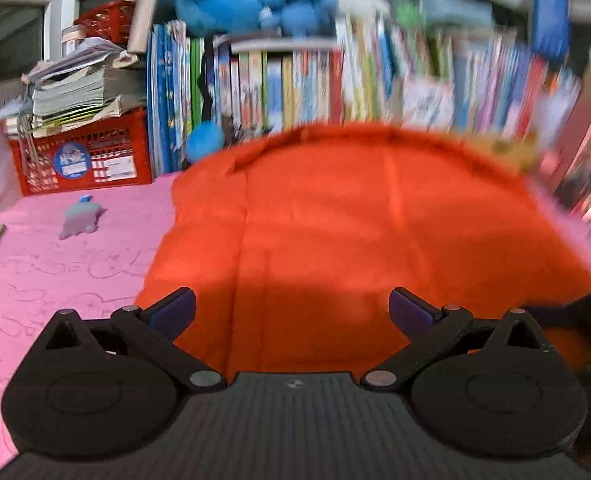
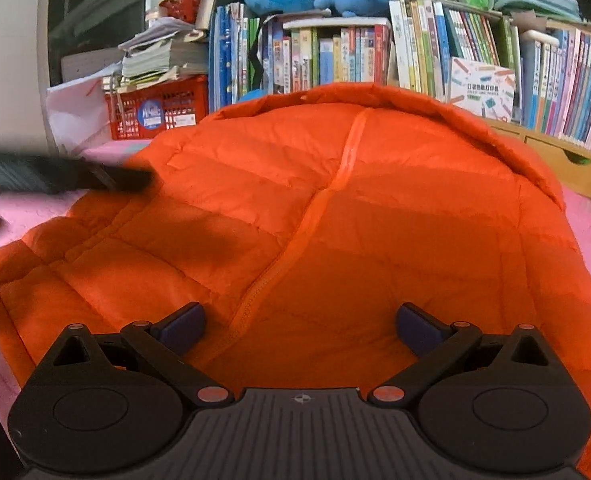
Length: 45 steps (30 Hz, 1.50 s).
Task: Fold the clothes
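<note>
Two grippers, left gripper (image 1: pixel 291 312) and right gripper (image 2: pixel 300 326), jaws spread, empty, over orange puffer jacket (image 2: pixel 335 216) on pink mat (image 1: pixel 55 264).

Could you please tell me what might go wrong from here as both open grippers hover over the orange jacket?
The puffy orange jacket is thick and slick-looking, so the right gripper may pinch only the top layer along the zipper. The left wrist view is motion-blurred, so the left gripper could land badly. Dragging the jacket leftward might sweep the small gray toy off the pink mat.
</note>
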{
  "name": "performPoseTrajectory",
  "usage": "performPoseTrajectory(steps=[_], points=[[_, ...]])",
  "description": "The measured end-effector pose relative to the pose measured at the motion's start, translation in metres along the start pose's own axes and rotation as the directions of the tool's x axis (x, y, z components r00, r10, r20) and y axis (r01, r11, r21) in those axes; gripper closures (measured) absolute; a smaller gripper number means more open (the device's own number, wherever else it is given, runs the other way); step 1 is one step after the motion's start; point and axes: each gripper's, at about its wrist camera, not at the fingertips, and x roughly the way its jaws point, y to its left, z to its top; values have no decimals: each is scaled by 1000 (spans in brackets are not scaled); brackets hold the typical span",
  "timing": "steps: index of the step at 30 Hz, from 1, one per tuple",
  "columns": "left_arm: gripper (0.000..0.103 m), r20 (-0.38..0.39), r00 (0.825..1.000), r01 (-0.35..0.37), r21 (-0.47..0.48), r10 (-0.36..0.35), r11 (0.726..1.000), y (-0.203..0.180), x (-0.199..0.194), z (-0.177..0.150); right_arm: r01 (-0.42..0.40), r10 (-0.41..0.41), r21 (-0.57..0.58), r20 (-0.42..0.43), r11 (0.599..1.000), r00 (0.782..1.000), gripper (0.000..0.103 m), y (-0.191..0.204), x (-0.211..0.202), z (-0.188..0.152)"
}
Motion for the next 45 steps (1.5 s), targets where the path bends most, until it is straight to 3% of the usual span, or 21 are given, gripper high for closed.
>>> performPoseTrajectory(steps=[2, 4, 11, 15, 19, 27, 32, 36, 45], points=[[0, -34, 997, -63, 50, 65, 997, -7, 15, -8, -4, 4, 10, -1, 1000, 1000, 0, -1, 1, 0], [0, -49, 996, -73, 65, 76, 995, -8, 22, -15, -4, 4, 16, -3, 1000, 1000, 0, -2, 1, 0], [0, -109, 994, -4, -20, 2, 1000, 9, 30, -18, 27, -28, -13, -28, 1000, 999, 0, 3, 4, 2], [0, -118, 993, 7, -38, -11, 999, 9, 30, -19, 155, -160, -149, -21, 977, 987, 0, 24, 6, 1], [0, -120, 993, 8, -41, -12, 999, 8, 30, -18, 213, -211, -255, 34, 943, 977, 0, 35, 1, -4], [0, -124, 992, 23, -57, -30, 998, 12, 32, -17, 359, -362, -163, 14, 919, 932, 0, -28, -18, -11], [0, -124, 992, 26, -59, -33, 998, 13, 32, -17, 463, -466, -95, -17, 881, 884, 0, -71, -32, -20], [0, -123, 992, 25, -58, -32, 998, 13, 32, -17, 437, -438, -18, -36, 899, 898, 0, -86, -36, -29], [0, -106, 994, 8, -61, -14, 998, 11, 27, -21, 490, -492, -100, 6, 866, 870, 0, -72, -33, -32]])
